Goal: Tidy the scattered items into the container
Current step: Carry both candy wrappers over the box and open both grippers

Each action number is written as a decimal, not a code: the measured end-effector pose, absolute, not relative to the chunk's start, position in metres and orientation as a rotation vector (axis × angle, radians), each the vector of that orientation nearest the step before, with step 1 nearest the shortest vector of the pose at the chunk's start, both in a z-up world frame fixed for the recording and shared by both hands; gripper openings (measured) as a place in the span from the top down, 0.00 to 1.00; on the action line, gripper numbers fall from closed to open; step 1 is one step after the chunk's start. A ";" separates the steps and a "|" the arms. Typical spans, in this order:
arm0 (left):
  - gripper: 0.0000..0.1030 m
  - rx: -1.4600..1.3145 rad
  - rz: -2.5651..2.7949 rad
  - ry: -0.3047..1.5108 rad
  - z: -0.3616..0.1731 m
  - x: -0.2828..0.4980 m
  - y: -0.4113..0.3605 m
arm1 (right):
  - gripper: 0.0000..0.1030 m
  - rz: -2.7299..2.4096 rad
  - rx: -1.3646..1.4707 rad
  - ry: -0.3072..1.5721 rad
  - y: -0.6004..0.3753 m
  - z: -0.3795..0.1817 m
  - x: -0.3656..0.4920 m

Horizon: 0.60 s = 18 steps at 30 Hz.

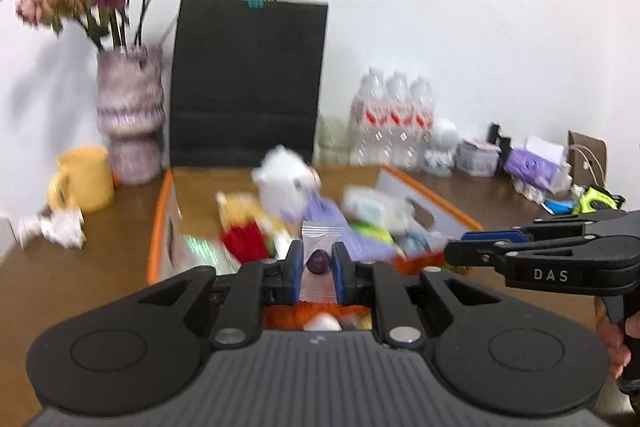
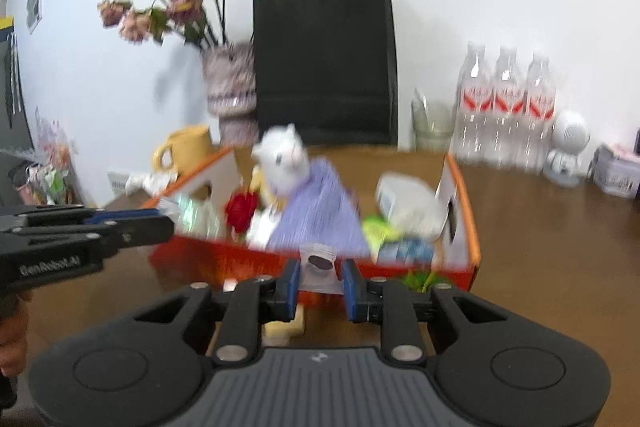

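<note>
An orange-rimmed white box (image 1: pixel 430 193) (image 2: pixel 464 223) on the wooden table holds a white plush toy (image 1: pixel 286 181) (image 2: pixel 282 159), a lilac cloth (image 2: pixel 320 211), a red item (image 1: pixel 244 241) and packets. My left gripper (image 1: pixel 316 267) is shut on a small clear zip bag with a dark purple thing inside (image 1: pixel 319 261), over the box's near edge. My right gripper (image 2: pixel 320 281) is shut on a similar clear bag with a dark item (image 2: pixel 319 263), just before the box's front wall. Each gripper shows in the other's view: the right one (image 1: pixel 464 247), the left one (image 2: pixel 160 223).
A black paper bag (image 1: pixel 248 83) and a vase of dried flowers (image 1: pixel 130 115) stand behind the box. A yellow mug (image 1: pixel 84 179) and crumpled paper (image 1: pixel 60 227) lie left. Water bottles (image 1: pixel 394 115), a white figurine (image 2: pixel 568 147) and small packs (image 1: pixel 536 167) stand right.
</note>
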<state>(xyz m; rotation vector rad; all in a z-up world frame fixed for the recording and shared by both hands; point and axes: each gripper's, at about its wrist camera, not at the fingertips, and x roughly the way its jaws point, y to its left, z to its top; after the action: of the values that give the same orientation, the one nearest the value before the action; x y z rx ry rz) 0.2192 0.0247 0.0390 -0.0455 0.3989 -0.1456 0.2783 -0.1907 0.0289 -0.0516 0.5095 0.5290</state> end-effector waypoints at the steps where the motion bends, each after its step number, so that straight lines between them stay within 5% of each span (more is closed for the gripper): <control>1: 0.85 -0.035 -0.137 0.387 0.045 0.225 0.026 | 0.79 0.523 -0.054 0.500 -0.188 0.033 0.286; 16: 0.84 -0.117 -0.066 0.476 0.019 0.318 0.069 | 0.79 0.468 -0.074 0.574 -0.154 0.004 0.385; 18: 0.74 -0.119 -0.053 0.482 0.017 0.323 0.071 | 0.68 0.459 -0.066 0.589 -0.153 0.001 0.392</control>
<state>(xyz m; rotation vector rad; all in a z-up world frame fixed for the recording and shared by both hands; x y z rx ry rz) 0.3234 0.0713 0.0166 -0.1193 0.4815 -0.0534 0.3924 -0.1527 0.0009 -0.0657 0.5894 0.4593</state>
